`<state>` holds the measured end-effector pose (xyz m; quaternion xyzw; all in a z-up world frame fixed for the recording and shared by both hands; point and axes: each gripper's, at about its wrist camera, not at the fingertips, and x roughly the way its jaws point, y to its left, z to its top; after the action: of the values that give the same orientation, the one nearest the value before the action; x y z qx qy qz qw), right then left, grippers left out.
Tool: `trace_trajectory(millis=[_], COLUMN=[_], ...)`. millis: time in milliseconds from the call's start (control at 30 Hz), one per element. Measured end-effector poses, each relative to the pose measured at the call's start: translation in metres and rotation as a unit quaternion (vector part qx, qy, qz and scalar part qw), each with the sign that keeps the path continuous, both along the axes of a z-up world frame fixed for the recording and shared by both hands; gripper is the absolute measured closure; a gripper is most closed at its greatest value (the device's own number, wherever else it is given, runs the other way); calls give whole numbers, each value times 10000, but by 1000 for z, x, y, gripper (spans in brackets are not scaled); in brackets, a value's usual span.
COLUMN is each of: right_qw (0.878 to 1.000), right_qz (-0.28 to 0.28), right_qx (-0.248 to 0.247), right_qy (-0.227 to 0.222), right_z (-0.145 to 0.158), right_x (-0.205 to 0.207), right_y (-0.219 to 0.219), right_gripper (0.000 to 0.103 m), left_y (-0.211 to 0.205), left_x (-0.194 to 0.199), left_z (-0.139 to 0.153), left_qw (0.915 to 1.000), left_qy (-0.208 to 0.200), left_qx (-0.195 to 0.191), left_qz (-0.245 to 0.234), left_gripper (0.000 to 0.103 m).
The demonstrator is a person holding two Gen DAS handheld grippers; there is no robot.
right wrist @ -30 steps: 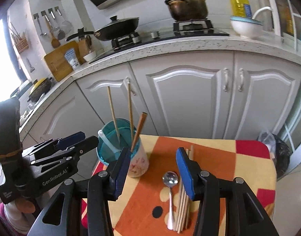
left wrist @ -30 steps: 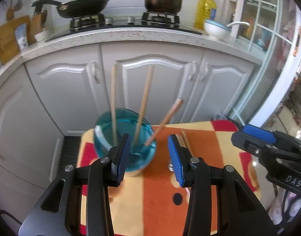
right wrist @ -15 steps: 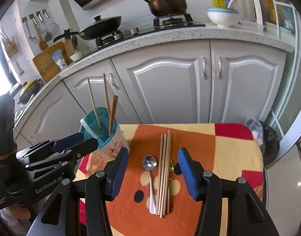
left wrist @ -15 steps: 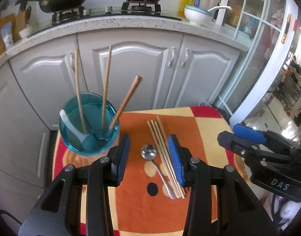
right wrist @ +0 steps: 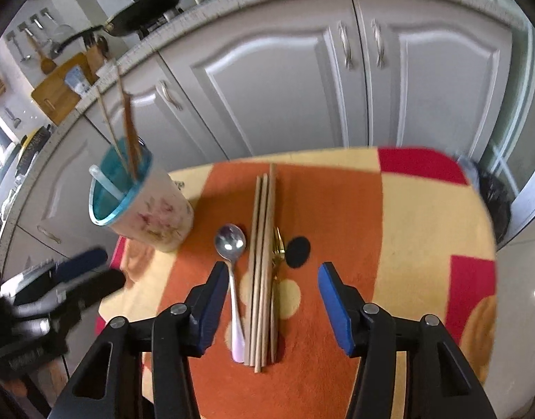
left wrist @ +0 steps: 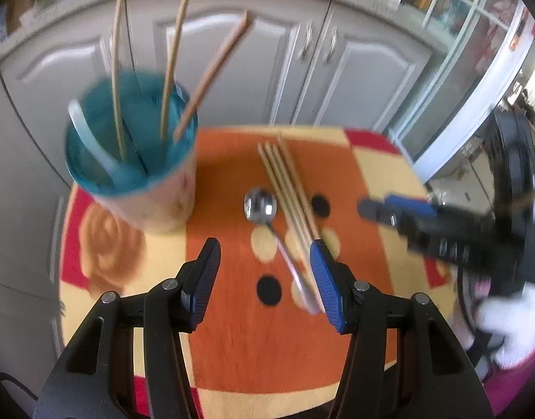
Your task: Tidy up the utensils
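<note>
- Left tongs [left wrist: 264,272]: spread wide, jaws just opened further, nothing pressed between the pads; hovering over the tabletop [left wrist: 358,160] with its orange, yellow and red cloth.
- Right tongs [right wrist: 272,293]: parted about as widely, jaws just opening a little, empty; poised above the lying utensils.
- One metal spoon [right wrist: 230,244] flat on the cloth, bowl toward the cabinets, its handle running down between the left tongs' blue pads and just inside the right tongs' left pad.
- Bundle of loose chopsticks [right wrist: 262,244], about four, side by side just right of the spoon, lengthwise between the right tongs' pads; in the left wrist view passing by the right pad.
- Small gold-coloured piece [right wrist: 277,244] peeking out beside the chopsticks; kind unclear.
- One cup [left wrist: 155,206], teal inside, floral outside, upright left of the spoon, holding three sticks and one pale handle.
- Writing on the tongs' bodies too blurred to read.
</note>
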<state>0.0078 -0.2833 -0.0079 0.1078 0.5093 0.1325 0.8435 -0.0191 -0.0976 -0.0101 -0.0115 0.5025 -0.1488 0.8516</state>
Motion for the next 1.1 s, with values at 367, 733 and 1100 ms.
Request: trace_trajectory(millis=[367,733,1100], right_qw=[9978,9961,9956], right_qz=[316,427,404], right_qx=[234,-72,106], right_qy=[528,774,841], right_z=[-55,-83,-81], right_x=[74,93,52], right_y=[25,22,-29], right_gripper=[61,92,93], left_y=[7,-5,-19], left_x=[22,54,77], left_z=[-48,-76,-96], left_qw=[9984,9952,9938], left_qy=[281,145,298], left_qx=[-214,-155,-346], left_qz=[441,952,1017], left_gripper=[50,50,87])
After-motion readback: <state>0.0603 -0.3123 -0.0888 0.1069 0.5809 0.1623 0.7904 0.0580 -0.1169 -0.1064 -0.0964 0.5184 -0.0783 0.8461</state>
